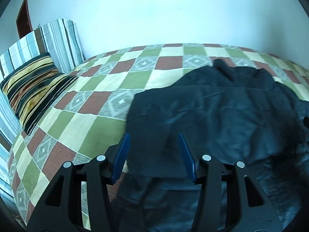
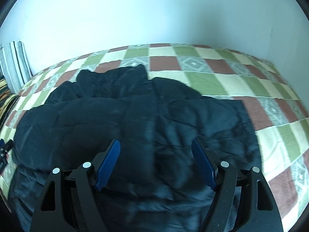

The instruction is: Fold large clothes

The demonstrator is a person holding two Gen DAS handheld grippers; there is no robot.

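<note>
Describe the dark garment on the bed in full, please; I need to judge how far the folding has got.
The dark garment is a large, near-black padded jacket, with quilted seams across soft, slightly shiny fabric. It lies spread and rumpled on the checked bedspread, a layer folded over itself toward the near edge, a collar-like bump at the far end. Its near part hangs toward the bed's front. Nothing grips it: the left gripper and the right gripper both hover above it with pads apart and clear of the cloth.
</note>
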